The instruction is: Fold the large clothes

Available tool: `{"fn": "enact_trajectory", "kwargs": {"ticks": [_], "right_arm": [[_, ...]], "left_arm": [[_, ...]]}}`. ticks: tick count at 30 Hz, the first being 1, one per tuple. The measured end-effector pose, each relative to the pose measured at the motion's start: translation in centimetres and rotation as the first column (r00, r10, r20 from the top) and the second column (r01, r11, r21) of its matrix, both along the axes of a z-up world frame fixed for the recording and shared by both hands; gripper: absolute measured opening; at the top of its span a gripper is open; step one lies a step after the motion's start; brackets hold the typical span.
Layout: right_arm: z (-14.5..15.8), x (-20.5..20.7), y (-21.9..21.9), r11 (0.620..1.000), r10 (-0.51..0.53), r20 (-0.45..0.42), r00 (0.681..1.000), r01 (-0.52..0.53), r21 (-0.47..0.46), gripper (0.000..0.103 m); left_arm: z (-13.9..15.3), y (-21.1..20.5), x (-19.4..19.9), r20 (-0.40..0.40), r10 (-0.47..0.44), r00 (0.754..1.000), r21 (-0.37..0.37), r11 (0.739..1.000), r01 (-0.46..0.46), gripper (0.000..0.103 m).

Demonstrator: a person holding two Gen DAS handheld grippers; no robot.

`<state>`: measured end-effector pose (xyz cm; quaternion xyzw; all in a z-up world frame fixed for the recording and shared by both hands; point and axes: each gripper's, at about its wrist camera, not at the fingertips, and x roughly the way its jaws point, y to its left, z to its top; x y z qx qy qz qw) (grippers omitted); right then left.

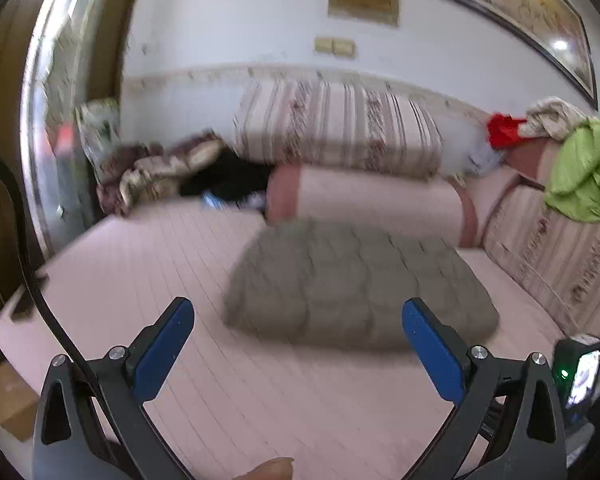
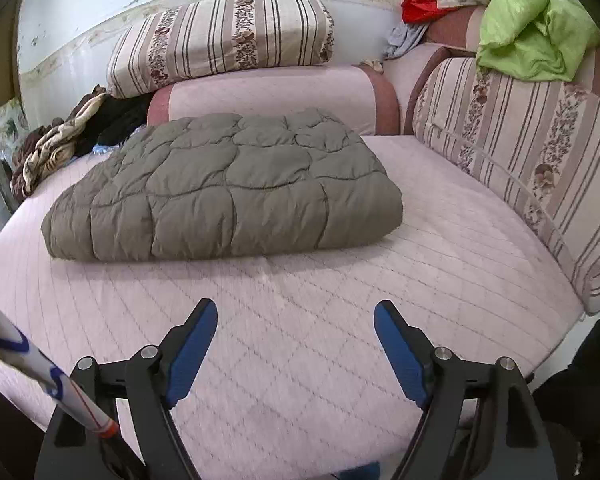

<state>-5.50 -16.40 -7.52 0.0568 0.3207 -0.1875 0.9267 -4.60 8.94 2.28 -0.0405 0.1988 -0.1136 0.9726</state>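
Observation:
A grey-brown quilted padded garment [image 2: 224,188] lies folded into a thick rectangle on the pink quilted sofa seat [image 2: 300,340]. It also shows, blurred, in the left wrist view [image 1: 356,284]. My left gripper [image 1: 298,312] is open and empty, held above the seat just in front of the folded garment. My right gripper [image 2: 296,312] is open and empty, over bare seat, well short of the garment's near edge.
Striped floral cushions [image 2: 228,36] and a pink bolster [image 2: 276,92] line the back. A striped cushion [image 2: 540,168] lines the right side. A green cloth [image 2: 536,28], red cloth [image 2: 420,6] and brown crumpled clothes [image 2: 56,148] lie around. A white pole [image 2: 40,364] crosses at lower left.

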Motion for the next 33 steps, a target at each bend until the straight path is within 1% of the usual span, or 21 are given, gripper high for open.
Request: {"fn": "enact_trajectory", "kwargs": {"ticks": [1,2,6,9,18,29,33], "right_arm": [[0.0,-0.3,0.1,1.0,-0.001,-0.001,1.0,0.001,-0.004,0.085],[0.1,-0.5,0.2,1.0,-0.002,-0.001,1.0,0.002,-0.007,0.085],[0.0,-1.2,0.5,0.999,-0.015,-0.003,1.0,0.014,-0.039,0.086],[-0.2,-1.3,0.5,0.998,-0.027,-0.015,1.0,0.026,-0.058,0.086],[-0.8,-1.5,0.0,0.997,-0.064,-0.059,0.996,0.061,-0.053,0.086],[-1.4,-1.4,1.9,0.994,-0.03,-0.1,0.995,0.02,-0.107,0.089],[-1.6,-1.3,2.1,0.994,-0.028,-0.109,0.994,0.016,-0.11,0.089]], "left_arm": [[-0.7,-0.4,-0.3,-0.035,-0.004,0.999,0.01,1.0,0.004,0.103],[-1.1,-0.7,-0.4,-0.051,-0.004,0.999,0.021,1.0,0.005,0.103],[-3.1,-2.3,-1.0,-0.137,-0.001,0.991,0.105,0.994,0.015,0.103],[-4.2,-3.3,-1.3,-0.191,-0.014,0.981,0.13,0.991,0.039,0.103],[-5.0,-3.7,-1.3,-0.222,-0.022,0.975,0.142,0.988,0.054,0.103],[-6.2,-3.1,-0.5,-0.272,0.005,0.962,0.145,0.989,0.035,0.103],[-6.5,-3.2,-0.4,-0.279,0.027,0.96,0.168,0.986,0.021,0.103]]}}
